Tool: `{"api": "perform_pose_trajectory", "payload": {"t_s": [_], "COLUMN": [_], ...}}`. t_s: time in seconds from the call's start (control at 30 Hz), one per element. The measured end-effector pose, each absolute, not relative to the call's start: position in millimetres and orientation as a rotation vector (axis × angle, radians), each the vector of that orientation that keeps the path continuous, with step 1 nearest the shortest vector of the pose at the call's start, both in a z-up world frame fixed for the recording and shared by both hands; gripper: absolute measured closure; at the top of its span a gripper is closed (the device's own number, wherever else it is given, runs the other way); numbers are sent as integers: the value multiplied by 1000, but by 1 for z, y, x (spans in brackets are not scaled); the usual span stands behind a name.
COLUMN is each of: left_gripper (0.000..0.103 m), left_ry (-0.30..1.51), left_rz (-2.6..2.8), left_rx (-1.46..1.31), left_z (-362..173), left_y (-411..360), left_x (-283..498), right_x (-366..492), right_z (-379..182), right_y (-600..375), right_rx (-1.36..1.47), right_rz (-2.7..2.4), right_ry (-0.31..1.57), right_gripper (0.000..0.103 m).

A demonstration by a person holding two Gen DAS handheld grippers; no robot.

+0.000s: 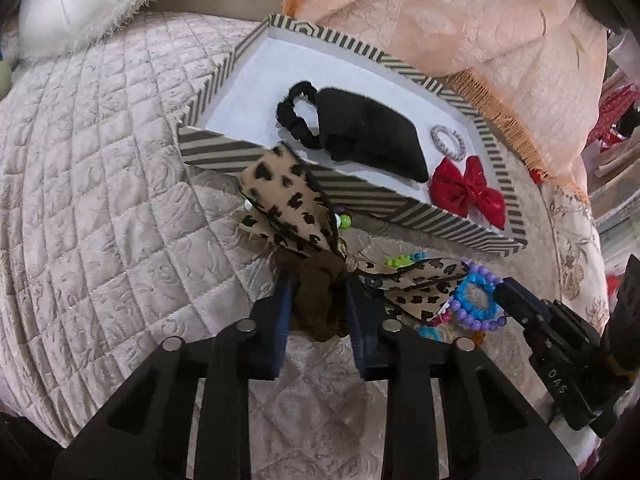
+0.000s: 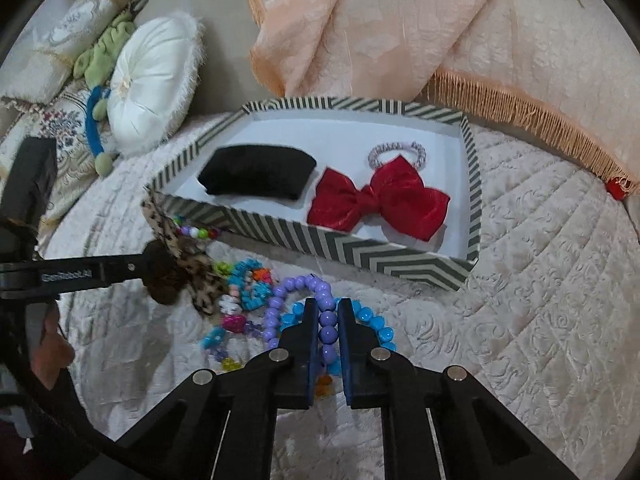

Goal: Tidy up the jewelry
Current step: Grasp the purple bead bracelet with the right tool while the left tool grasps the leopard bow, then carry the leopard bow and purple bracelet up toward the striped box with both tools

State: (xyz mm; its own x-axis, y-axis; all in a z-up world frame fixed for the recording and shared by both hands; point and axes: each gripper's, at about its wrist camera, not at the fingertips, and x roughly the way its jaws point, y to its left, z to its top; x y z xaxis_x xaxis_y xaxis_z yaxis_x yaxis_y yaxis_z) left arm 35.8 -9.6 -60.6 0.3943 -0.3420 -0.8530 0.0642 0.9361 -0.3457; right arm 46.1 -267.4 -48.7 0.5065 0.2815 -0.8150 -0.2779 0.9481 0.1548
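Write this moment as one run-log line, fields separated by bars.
left gripper: shut on leopard scrunchie | right gripper: shut on purple bead bracelet | striped box: red bow inside

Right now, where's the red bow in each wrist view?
Left wrist: red bow lies right of centre, in the striped box's near right corner, beside the black cushion.
Right wrist: red bow just above centre, in the box's right half.
Shared landmark: the black cushion.

left gripper [image 1: 316,300] clamped, right gripper [image 2: 328,320] clamped
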Motion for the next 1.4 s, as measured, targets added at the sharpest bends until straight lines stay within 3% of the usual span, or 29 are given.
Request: {"api": "perform_pose_trajectory", "payload": {"t_s": [0.7, 1.4], "left_gripper": [89, 89], "left_ry": [990, 938], "left_rz": [-285, -229], "left_rx": [-262, -198], "left_z": [11, 40], "left_y": [6, 2], "left_x": [9, 62], "right_x": [28, 80], "right_z": [24, 51], "right_y": [-266, -247], "right_rx": [13, -20], "right_rz": [374, 401], "right_ry": [872, 847], "right_gripper": [94, 94]}}
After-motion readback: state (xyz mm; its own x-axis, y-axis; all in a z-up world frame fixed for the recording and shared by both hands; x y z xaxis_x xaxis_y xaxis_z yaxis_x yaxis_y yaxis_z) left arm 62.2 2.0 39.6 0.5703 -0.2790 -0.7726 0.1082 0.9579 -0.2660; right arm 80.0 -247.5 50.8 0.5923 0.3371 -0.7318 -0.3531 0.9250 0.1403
